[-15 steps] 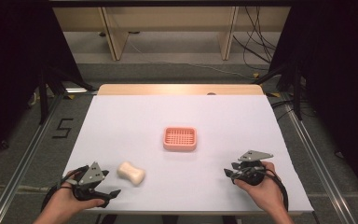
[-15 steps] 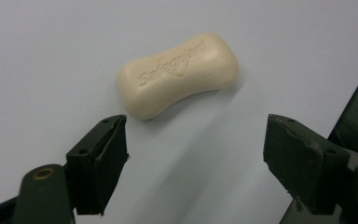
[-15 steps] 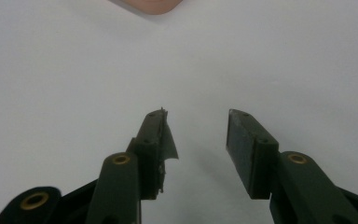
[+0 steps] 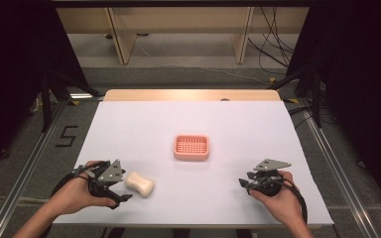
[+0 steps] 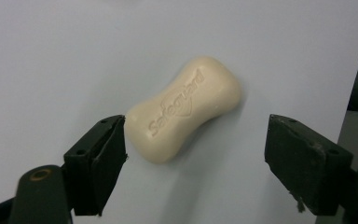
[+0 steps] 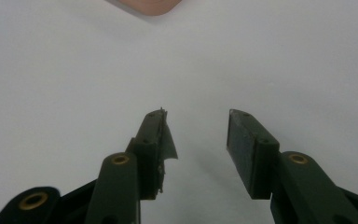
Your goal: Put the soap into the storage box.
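Soap bar (image 5: 182, 109) between spread jaws, left hand-held gripper (image 5: 193, 156).

**Colours on the bench**

Bench (image 4: 129, 129): white top, pale wood far edge. Soap (image 5: 182, 109): cream, embossed lettering. Dish (image 4: 191, 147): coral pink, gridded inside. Left hand-held gripper (image 5: 193, 161), right hand-held gripper (image 6: 198, 149): black jaws, brass-coloured rivets, grey top plates.

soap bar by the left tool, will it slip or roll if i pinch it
The soap bar looks smooth, rounded and waisted, so it may slip unless pinched across the narrow middle. It lies flat on the table, so rolling seems unlikely. It looks stiff.
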`<state>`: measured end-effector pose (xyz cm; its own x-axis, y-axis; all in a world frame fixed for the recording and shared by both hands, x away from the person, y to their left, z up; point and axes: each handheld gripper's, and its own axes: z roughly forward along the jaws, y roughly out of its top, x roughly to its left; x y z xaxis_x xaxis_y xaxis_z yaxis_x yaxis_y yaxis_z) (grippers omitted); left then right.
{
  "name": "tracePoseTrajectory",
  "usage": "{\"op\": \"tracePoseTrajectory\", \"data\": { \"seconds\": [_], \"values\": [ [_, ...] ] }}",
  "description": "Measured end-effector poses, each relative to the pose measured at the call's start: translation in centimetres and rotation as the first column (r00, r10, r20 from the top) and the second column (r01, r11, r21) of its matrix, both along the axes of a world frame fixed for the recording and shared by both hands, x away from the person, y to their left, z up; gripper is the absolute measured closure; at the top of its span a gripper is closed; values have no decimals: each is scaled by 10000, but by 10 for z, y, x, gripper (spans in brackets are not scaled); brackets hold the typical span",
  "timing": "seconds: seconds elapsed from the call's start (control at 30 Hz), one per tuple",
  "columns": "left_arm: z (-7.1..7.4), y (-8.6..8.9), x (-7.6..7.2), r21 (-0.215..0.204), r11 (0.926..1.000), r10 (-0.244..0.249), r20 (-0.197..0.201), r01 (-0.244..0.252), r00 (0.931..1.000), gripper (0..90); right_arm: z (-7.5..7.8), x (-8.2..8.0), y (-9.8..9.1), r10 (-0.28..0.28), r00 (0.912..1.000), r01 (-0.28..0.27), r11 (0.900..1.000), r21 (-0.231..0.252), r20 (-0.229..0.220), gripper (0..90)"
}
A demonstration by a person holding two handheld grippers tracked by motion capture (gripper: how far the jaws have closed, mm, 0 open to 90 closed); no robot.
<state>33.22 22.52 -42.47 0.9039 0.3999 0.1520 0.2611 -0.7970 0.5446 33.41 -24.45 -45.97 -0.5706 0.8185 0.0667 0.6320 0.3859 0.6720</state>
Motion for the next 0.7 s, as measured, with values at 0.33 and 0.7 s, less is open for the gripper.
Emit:
{"op": "tracePoseTrajectory", "data": {
  "seconds": [0.33,0.7],
  "values": [
    [-3,-23,17,893,9822,-1653,-106,1655,9862,205,-1,2,0,137,9999,-137,9999,-92,91,580],
    [-11,-36,37,1556,9503,-2579,-917,2697,9618,223,-1,2,1,63,10000,-62,10000,43,-39,580]
  ]
}}
